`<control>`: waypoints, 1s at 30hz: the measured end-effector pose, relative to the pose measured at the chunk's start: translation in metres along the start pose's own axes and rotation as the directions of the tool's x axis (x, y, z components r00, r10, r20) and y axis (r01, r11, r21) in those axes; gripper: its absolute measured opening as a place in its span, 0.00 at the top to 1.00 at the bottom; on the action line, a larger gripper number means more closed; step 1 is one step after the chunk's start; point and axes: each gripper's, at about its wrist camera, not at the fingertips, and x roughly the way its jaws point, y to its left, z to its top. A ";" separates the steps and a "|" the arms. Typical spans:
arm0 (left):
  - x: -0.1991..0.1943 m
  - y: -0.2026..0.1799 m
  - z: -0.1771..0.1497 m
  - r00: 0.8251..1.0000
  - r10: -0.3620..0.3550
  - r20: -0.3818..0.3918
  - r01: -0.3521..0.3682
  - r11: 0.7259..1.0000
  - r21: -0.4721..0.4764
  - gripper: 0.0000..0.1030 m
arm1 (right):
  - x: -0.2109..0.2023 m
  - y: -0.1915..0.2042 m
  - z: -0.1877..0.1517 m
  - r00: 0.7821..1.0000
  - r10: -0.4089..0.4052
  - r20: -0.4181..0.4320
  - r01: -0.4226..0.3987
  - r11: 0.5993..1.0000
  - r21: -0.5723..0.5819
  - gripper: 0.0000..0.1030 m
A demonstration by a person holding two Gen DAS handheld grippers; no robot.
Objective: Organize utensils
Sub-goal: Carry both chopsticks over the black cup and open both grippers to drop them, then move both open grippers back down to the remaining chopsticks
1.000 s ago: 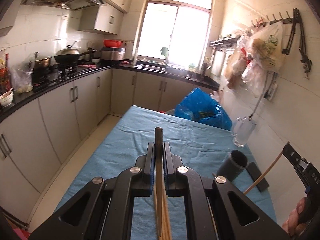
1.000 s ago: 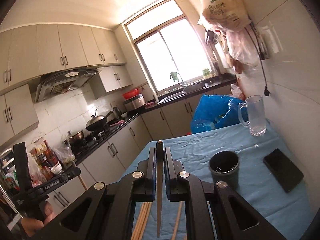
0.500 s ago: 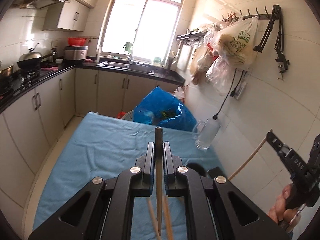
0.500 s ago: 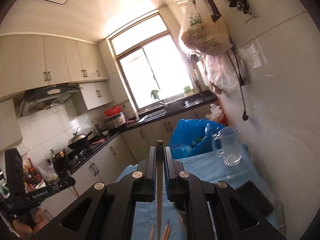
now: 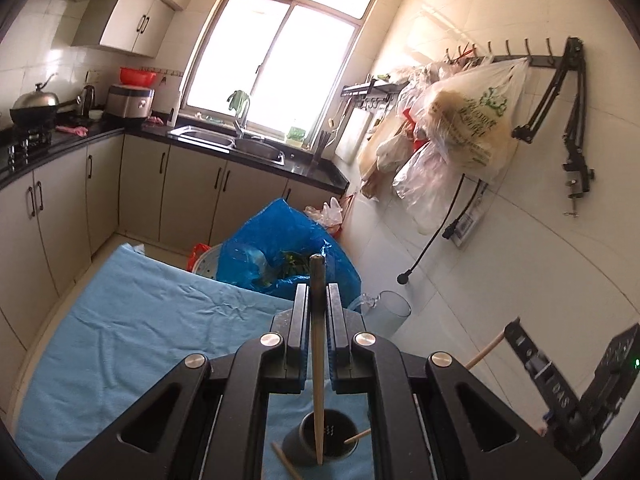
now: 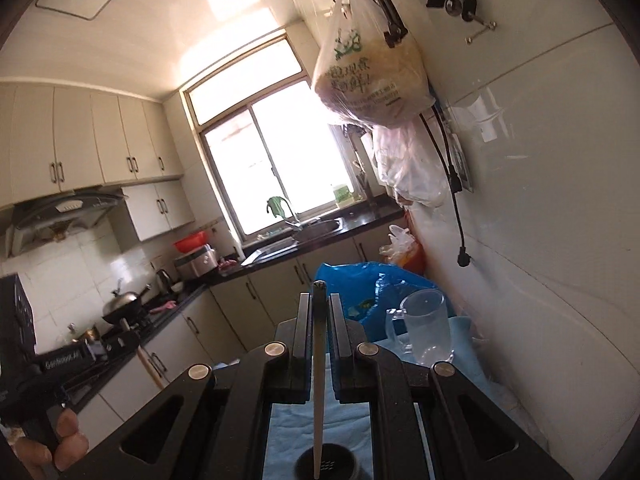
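Note:
In the left wrist view my left gripper [image 5: 317, 292] is shut on a wooden chopstick [image 5: 318, 380] with a dark upper end. Its lower tip hangs over the black holder cup [image 5: 326, 440] on the blue cloth. Two loose chopsticks [image 5: 358, 436] lie beside the cup. At the right edge the other gripper [image 5: 552, 384] carries a stick. In the right wrist view my right gripper [image 6: 320, 300] is shut on a second chopstick [image 6: 319, 392], whose tip points down at the same cup [image 6: 326, 462].
A clear glass jug [image 5: 388, 312] [image 6: 426, 328] stands by the tiled wall. Behind it is a blue plastic bag [image 5: 280, 248]. The blue tablecloth [image 5: 120, 320] stretches left. Bags hang from wall hooks [image 5: 468, 128]. A hand [image 6: 60, 444] holds the left tool.
Both grippers rose and swung toward the wall side, each keeping its chopstick. The black cup, earlier off to the right, now sits under both stick tips.

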 end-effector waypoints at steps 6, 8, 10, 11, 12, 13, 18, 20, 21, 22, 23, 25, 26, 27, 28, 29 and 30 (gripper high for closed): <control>0.055 0.001 -0.018 0.998 0.024 -0.057 -0.025 1.000 -0.014 0.93 | 0.037 -0.015 -0.019 0.996 -0.002 -0.087 0.002 1.000 0.001 0.93; 0.066 0.005 -0.026 0.996 0.037 -0.082 -0.038 0.999 -0.007 0.93 | 0.047 -0.019 -0.027 0.994 -0.005 -0.114 0.005 1.000 -0.002 0.93; 0.076 0.007 -0.034 0.992 0.038 -0.118 -0.038 0.999 -0.003 0.93 | 0.055 -0.022 -0.035 0.989 -0.004 -0.149 0.003 1.000 -0.005 0.93; 0.079 0.008 -0.037 0.991 0.039 -0.130 -0.040 0.999 -0.001 0.93 | 0.059 -0.023 -0.038 0.987 -0.004 -0.161 0.004 1.000 -0.004 0.92; 0.081 0.009 -0.039 0.989 0.042 -0.140 -0.042 0.999 -0.001 0.93 | 0.063 -0.025 -0.040 0.985 -0.006 -0.173 0.005 1.000 -0.003 0.92; 0.083 0.010 -0.041 0.989 0.043 -0.145 -0.044 0.999 -0.002 0.93 | 0.068 -0.026 -0.043 0.982 -0.005 -0.191 0.005 1.000 -0.001 0.92; 0.084 0.010 -0.044 0.984 0.044 -0.172 -0.043 0.999 0.010 0.70 | 0.071 -0.030 -0.047 0.976 -0.001 -0.219 0.004 1.000 0.013 0.83; 0.076 0.010 -0.042 0.987 0.049 -0.152 -0.048 0.999 0.014 0.65 | 0.067 -0.030 -0.045 0.977 -0.005 -0.212 0.008 1.000 0.015 0.73; 0.071 0.010 -0.041 0.988 0.053 -0.143 -0.050 0.999 0.022 0.65 | 0.064 -0.030 -0.044 0.979 -0.004 -0.205 0.008 1.000 0.018 0.73; 0.066 0.010 -0.040 0.989 0.051 -0.136 -0.048 0.999 0.025 0.65 | 0.060 -0.028 -0.043 0.980 -0.004 -0.199 0.008 1.000 0.017 0.73; 0.060 0.010 -0.039 0.990 0.050 -0.132 -0.047 0.999 0.026 0.65 | 0.055 -0.027 -0.041 0.981 -0.004 -0.192 0.007 1.000 0.016 0.73; 0.045 0.015 -0.039 0.991 0.053 -0.120 -0.050 0.998 0.025 0.64 | 0.043 -0.026 -0.039 0.983 -0.002 -0.183 0.006 1.000 0.023 0.73; 0.039 0.017 -0.040 0.992 0.056 -0.115 -0.053 0.998 0.029 0.63 | 0.036 -0.026 -0.038 0.984 0.004 -0.178 0.001 1.000 0.027 0.73; 0.032 0.020 -0.041 0.992 0.067 -0.111 -0.063 0.997 0.037 0.60 | 0.028 -0.025 -0.039 0.984 0.011 -0.175 -0.006 1.000 0.028 0.72; 0.022 0.026 -0.045 0.990 0.091 -0.109 -0.086 0.995 0.049 0.59 | 0.021 -0.024 -0.041 0.984 0.018 -0.176 -0.014 1.000 0.027 0.71; 0.016 0.032 -0.048 0.989 0.102 -0.107 -0.097 0.994 0.052 0.59 | 0.017 -0.023 -0.044 0.983 0.024 -0.179 -0.020 0.999 0.028 0.69; 0.008 0.040 -0.053 0.988 0.113 -0.110 -0.108 0.993 0.054 0.58 | 0.010 -0.022 -0.050 0.981 0.038 -0.192 -0.032 0.999 0.031 0.68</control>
